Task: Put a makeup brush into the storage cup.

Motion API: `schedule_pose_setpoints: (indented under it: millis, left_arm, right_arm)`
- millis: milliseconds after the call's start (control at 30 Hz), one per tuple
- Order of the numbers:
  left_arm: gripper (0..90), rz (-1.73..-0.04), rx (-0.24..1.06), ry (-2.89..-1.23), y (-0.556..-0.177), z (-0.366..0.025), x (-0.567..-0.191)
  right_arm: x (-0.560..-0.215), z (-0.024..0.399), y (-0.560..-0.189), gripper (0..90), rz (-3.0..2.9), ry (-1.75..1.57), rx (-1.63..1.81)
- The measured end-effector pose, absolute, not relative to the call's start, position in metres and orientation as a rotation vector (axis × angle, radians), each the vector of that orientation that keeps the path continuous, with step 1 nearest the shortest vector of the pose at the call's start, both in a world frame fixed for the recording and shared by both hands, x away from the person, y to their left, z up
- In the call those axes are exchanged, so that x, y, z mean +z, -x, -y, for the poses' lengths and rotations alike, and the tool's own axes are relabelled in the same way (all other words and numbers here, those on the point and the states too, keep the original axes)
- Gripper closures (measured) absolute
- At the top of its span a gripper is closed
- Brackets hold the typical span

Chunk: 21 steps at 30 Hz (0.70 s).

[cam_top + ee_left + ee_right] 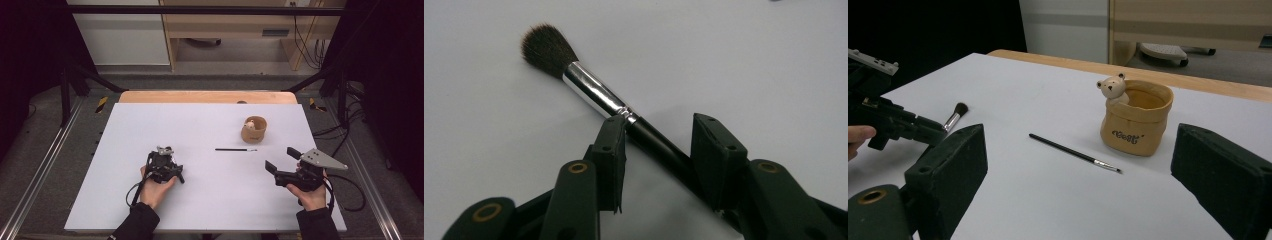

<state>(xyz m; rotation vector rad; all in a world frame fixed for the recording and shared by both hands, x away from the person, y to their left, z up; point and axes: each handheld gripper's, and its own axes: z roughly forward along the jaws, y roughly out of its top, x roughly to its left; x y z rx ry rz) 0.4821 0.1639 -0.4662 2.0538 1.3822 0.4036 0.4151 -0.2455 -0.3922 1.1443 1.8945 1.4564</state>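
High view: the left tool (pixel 170 167) is resting low on the white desk (pixel 210 200), held in the person's left hand (pixel 152 187) near the front left. The right tool (pixel 282 162) is being held in the right hand (pixel 310 192) at the front right, its jaws standing wide apart with nothing between them. A thin black brush (pixel 236 149) is lying flat on the desk between the two tools, and a tan pot (pixel 254 130) with a small bear figure (pixel 250 123) at its rim is standing just behind it.

Left gripper view: a makeup brush (pixel 599 95) is lying on the desk, dark bristles pointing up-left, silver collar next, black handle running down between the jaws. The left jaw is touching the handle just below the collar; the right jaw is sitting just beside the handle, and contact there cannot be made out. Grip not confirmed; the tool is reading as unclenched around the handle.

Right gripper view: the right tool's two jaws are spread far apart, released, holding nothing. Ahead, the thin black brush (pixel 1075 153) is lying just in front of the tan pot (pixel 1137 120), apart from it. The bear figure (pixel 1113 88) is peering over the pot's rim. At far left, the left tool (pixel 930 131) is sitting at the makeup brush (pixel 955 116), whose bristles are poking out beyond it.
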Motion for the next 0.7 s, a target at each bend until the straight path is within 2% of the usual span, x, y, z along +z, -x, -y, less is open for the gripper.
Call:
schedule_pose_setpoints:
  millis: [467, 700]
  left_arm:
    - [68.9, -1.329, 0.334, -2.086, -0.478, -0.180, -0.463]
    - [72.1, -1.325, 0.348, -2.101, -0.476, -0.183, -0.462]
  right_arm:
    - [-0.392, 0.245, -0.415, 8.5, -1.896, -1.145, 1.456]
    - [-0.392, 0.245, -0.415, 8.5, -1.895, -1.144, 1.457]
